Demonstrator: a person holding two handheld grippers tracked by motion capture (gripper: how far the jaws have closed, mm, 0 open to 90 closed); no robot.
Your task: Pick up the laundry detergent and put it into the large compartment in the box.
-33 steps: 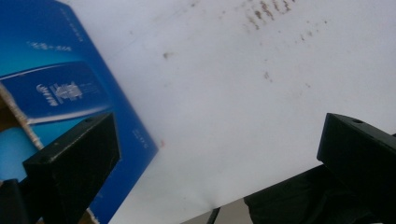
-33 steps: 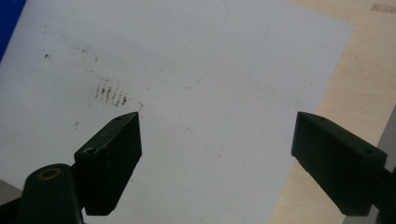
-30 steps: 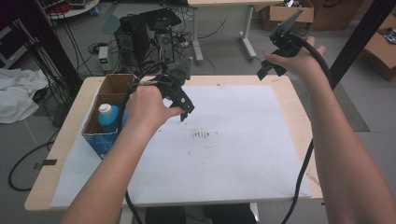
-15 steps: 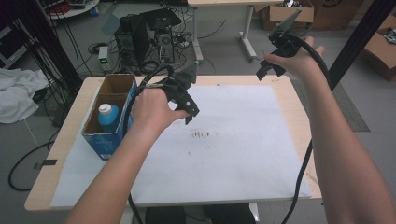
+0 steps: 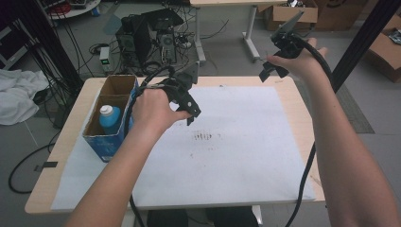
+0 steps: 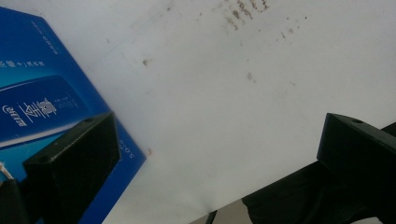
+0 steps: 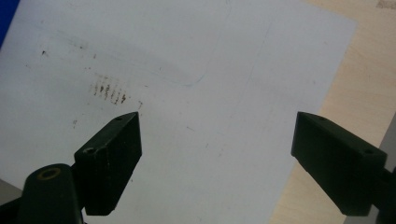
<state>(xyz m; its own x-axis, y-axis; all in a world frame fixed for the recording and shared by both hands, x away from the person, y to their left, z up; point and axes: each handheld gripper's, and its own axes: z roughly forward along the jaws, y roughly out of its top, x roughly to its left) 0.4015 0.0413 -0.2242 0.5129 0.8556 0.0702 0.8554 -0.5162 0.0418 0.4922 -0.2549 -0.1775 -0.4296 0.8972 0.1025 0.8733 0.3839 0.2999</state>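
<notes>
My left gripper (image 5: 190,109) hovers over the left part of a white paper sheet (image 5: 236,142), just right of a blue carton (image 5: 109,142). In the left gripper view its jaws stand wide apart, so the left gripper (image 6: 219,137) is open and empty, with the blue carton (image 6: 42,102) beside its left jaw. My right gripper (image 5: 275,61) is held high above the table's far right corner. Seen from its own camera, the right gripper (image 7: 217,128) is open too, with nothing between its jaws. It looks down on the paper (image 7: 196,60) and a patch of brown marks (image 7: 109,91).
A blue bottle with a white cap (image 5: 110,117) stands in the open carton, whose rear compartment (image 5: 116,85) looks empty. Brown marks (image 5: 204,137) stain the sheet's middle. Bare wooden tabletop (image 7: 369,74) borders the paper. Computer gear and cables (image 5: 151,33) lie on the floor beyond.
The left gripper has drifted slightly right and nearer the person, away from the carton. The right gripper stays raised in about the same place.
</notes>
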